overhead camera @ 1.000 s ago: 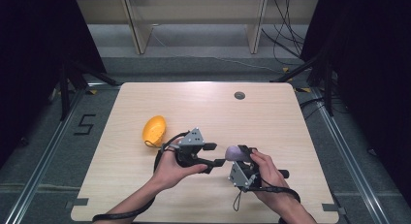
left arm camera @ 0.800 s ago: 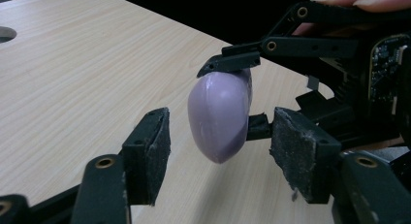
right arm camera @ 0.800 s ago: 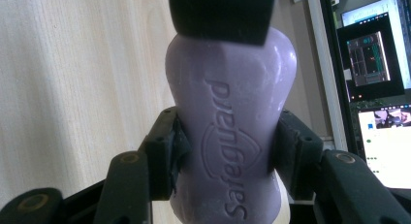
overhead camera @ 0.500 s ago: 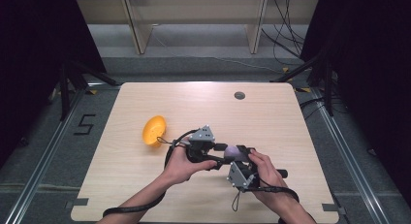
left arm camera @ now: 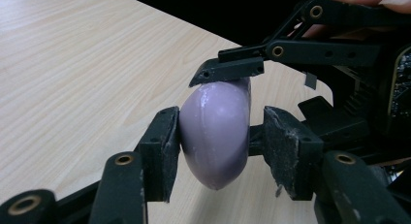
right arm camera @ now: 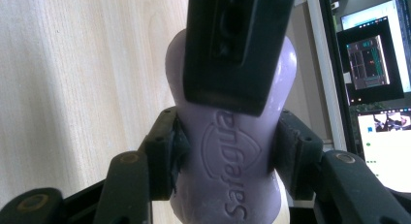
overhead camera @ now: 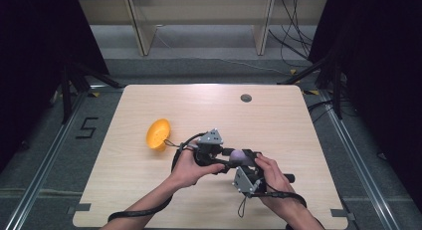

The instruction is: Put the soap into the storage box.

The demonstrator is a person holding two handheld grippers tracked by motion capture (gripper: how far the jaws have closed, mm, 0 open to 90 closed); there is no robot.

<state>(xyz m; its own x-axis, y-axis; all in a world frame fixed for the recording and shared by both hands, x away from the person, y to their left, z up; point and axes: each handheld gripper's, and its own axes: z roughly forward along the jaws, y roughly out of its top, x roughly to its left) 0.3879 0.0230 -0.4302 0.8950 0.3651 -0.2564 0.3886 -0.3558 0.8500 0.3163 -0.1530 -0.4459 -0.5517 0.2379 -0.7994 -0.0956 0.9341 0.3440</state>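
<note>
Purple soap bar (overhead camera: 239, 156) sits between your two grippers, above the bench (overhead camera: 298, 125), an orange bowl (overhead camera: 158, 134) well apart. From the left gripper (left arm camera: 220, 136), its jaws have just been closing: one pad touches, the other stands just off. From the right gripper (right arm camera: 225, 151), its jaws clamp the embossed bar firmly. Release too early, and the slick soap could slip.

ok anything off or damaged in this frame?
Mostly fine. The orange bowl lies tipped on its side on the table. The left gripper's pads look chipped, closing around the purple soap held by the right gripper.
</note>
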